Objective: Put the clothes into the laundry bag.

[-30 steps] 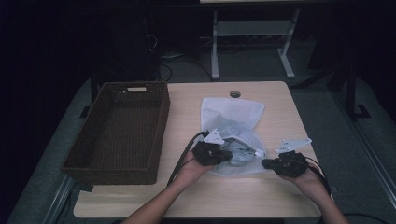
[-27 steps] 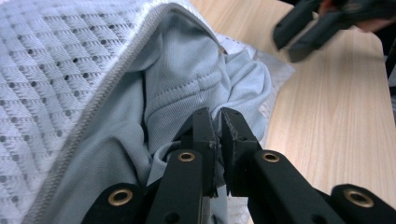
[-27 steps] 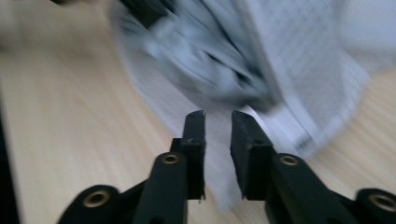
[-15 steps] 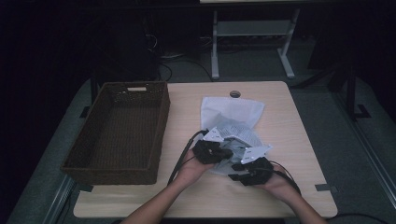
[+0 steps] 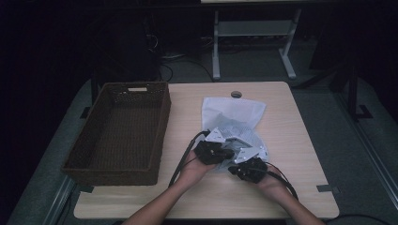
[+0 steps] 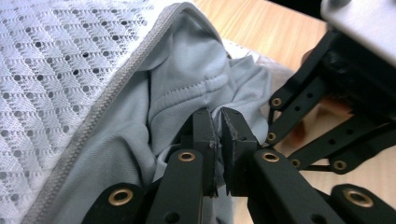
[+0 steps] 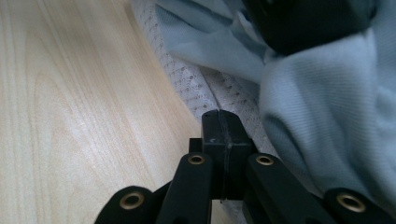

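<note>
A white mesh laundry bag [image 5: 233, 123] lies right of centre on the wooden table [image 5: 300, 140] in the high view, its long axis running from the upper middle of the frame down toward the lower middle, the closed end near a round grommet [image 5: 236, 94] at the table's far edge and the open mouth toward the person's hands. A grey garment [image 6: 187, 98] bunches at that mouth, lying against the bag's grey zipper edge [image 6: 98, 116], which slants from the lower left to the upper middle of the left gripper view. The left gripper [image 5: 213, 151], just below centre of the high view, pinches a fold of the grey garment, its jaws drawn narrow with cloth caught between them [image 6: 218, 135]. The right gripper [image 5: 248, 169], just beside it to the lower right, has just been closing its jaws; they now meet pad to pad [image 7: 219, 126] at the mesh edge near the bare tabletop, and whether a thin layer of mesh is caught between them cannot be told. A dark wicker basket [image 5: 162, 122] stands well apart at the left of the table, its long axis also running up and down the frame. Bare wood lies open between basket and bag, along the right side of the table, and in a strip along the near edge below the person's forearms [image 5: 159, 206].
</note>
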A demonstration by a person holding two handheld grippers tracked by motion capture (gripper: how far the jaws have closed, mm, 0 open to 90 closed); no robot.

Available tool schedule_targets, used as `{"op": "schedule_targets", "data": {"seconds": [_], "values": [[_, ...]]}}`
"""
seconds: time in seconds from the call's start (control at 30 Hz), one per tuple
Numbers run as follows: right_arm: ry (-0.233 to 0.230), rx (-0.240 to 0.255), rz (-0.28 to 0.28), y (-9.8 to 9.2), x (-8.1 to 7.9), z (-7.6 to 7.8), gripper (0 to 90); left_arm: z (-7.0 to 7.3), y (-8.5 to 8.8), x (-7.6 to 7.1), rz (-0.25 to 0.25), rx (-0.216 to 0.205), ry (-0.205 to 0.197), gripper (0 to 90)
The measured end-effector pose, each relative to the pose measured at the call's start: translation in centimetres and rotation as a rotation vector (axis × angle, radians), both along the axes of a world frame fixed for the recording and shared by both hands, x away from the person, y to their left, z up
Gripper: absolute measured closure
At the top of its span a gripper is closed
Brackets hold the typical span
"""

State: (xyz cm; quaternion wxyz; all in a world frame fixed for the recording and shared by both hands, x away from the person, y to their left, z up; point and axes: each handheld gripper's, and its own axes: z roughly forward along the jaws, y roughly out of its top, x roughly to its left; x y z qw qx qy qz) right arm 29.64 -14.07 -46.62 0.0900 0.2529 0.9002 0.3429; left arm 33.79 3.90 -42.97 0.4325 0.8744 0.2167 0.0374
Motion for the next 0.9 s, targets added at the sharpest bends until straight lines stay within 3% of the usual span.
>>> {"op": "schedule_targets", "data": {"seconds": [0.33,0.43,0.53,0.7,0.9], "values": [[0.049,0.0,0.085,0.0,-0.3,0.2,90.0,-1.6,-1.4,0.6,0.056,0.11,-0.058,85.2],[0.087,0.02,0.116,0.1,-0.5,0.2,90.0,-1.7,-1.7,1.2,0.085,0.136,-0.083,85.3],[0.049,-0.003,0.112,0.3,-0.8,0.3,90.0,-1.7,-1.9,1.9,0.105,0.13,-0.075,85.3],[0.067,0.002,0.132,0.0,-0.7,0.3,90.0,-1.7,-2.4,2.7,0.134,0.157,-0.098,85.4],[0.082,0.0,0.156,0.1,-0.8,0.3,90.0,-1.6,-2.5,4.7,0.184,0.178,-0.104,85.3]]}}
